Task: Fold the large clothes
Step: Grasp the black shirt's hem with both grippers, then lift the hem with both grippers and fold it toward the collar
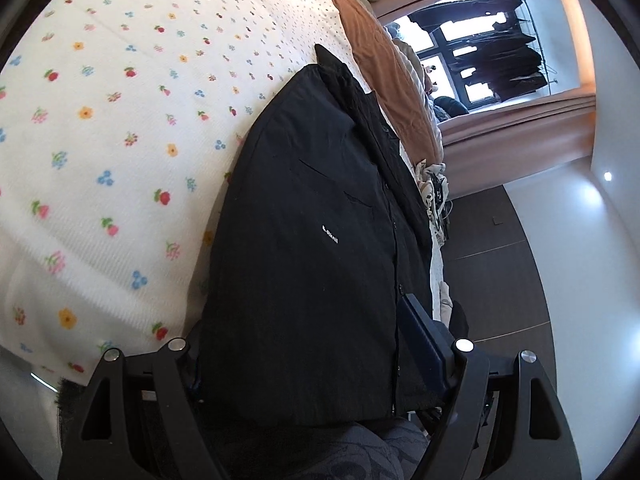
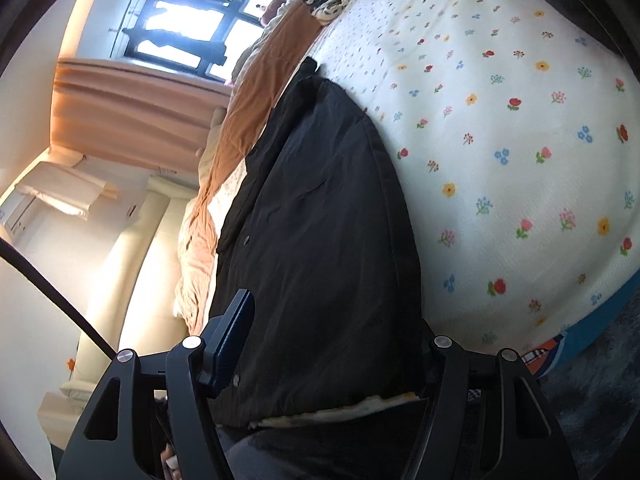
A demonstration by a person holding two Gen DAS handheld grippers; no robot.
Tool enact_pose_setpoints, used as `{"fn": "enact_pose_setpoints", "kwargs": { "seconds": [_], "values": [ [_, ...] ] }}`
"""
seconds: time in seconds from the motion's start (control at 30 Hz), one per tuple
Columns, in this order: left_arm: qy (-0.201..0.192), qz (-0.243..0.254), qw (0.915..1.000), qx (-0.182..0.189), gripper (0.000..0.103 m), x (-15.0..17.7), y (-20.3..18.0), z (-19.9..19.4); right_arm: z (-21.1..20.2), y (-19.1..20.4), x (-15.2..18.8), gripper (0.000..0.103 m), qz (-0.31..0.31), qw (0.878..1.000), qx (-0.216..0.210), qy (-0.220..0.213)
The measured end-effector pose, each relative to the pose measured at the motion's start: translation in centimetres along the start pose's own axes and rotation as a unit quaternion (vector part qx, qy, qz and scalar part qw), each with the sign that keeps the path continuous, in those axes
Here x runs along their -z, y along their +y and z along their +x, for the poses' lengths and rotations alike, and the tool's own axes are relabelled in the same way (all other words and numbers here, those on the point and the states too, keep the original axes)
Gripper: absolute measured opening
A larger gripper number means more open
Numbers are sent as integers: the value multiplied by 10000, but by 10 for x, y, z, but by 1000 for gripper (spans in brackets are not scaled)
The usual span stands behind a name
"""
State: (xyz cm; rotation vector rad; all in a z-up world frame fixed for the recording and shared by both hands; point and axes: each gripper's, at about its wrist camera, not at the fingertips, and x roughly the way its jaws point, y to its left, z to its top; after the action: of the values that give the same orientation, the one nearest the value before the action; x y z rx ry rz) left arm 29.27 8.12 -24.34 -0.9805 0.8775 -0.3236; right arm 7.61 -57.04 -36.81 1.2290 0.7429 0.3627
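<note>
On the floral bedsheet (image 1: 100,152), your left gripper (image 1: 320,364) and right gripper (image 2: 320,360) straddle the black jacket (image 1: 312,240), jaws apart; slippery bulk may spill and unfold.

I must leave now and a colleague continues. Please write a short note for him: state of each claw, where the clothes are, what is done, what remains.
Left claw: open, one finger each side of the black jacket's near edge; a firm grip cannot be confirmed.
Right claw: the same on the jacket.
Jacket: lies on the flowered bedsheet, buttoned front up, folded into a narrow long shape.
Done: the sides appear folded in.
Left: probably fold it across its length, then flatten.
</note>
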Motion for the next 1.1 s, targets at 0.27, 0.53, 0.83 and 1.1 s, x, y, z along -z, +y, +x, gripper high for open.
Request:
{"fn": "enact_pose_setpoints", "kwargs": {
  "seconds": [0.27,0.53,0.83,1.1],
  "values": [
    [-392,-28,9988,-292,9,-6,1,-20,-17,16,3,1,31,9992,120,-379],
    [-915,307,9953,120,6,-6,-45,-72,-57,71,14,1,-425,9960,-247,-744],
    [-1186,534,9899,573,6,13,-79,-133,-125,96,42,1,-851,9901,-657,-901],
    [-1453,697,9833,846,6,48,-99,-186,-184,99,54,1,-1090,9830,-1103,-981]
  ]
}}
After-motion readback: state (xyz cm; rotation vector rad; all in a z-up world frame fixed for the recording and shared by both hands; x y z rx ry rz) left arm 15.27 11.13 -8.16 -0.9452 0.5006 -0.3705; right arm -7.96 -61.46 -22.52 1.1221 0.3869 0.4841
